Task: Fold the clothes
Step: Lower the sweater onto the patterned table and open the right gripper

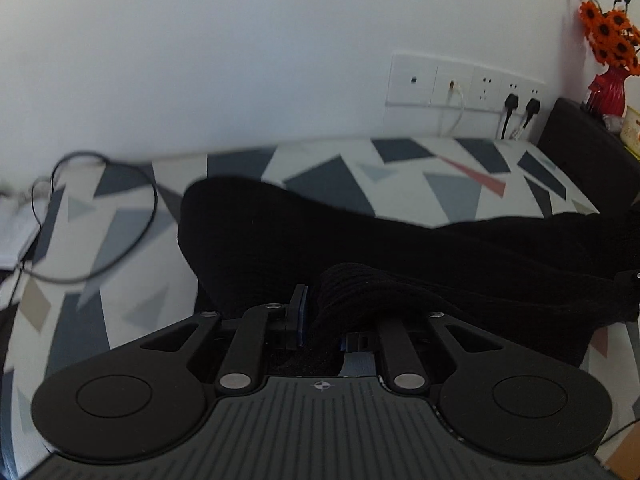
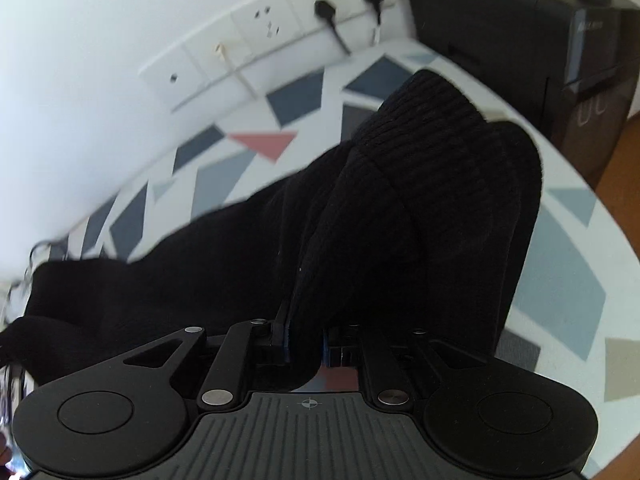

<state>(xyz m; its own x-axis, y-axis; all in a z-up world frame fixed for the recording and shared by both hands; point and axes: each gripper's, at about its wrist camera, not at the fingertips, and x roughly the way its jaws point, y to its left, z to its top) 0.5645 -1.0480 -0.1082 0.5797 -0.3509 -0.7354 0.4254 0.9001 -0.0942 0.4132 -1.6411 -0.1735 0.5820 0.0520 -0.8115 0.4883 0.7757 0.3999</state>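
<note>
Black knit garment (image 1: 400,240) lies stretched lengthwise across the patterned bench (image 1: 120,220), its long axis running from one tool to the other. Left tool (image 1: 320,320) and right tool (image 2: 306,340) are each clamped on a ribbed edge at opposite ends, equally near.

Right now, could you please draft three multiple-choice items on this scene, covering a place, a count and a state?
1. The red vase of orange flowers stands:
A. on the dark cabinet by the wall
B. on the patterned table
C. on the floor

2. Black plugs in the white wall sockets:
A. none
B. two
C. five

3. The left gripper is:
A. wide open, empty
B. out of view
C. shut on the black knitted garment

Answers: 1 A, vase sits atop the cabinet; 2 B, two plugs show; 3 C, fabric is pinched between its fingers.
</note>
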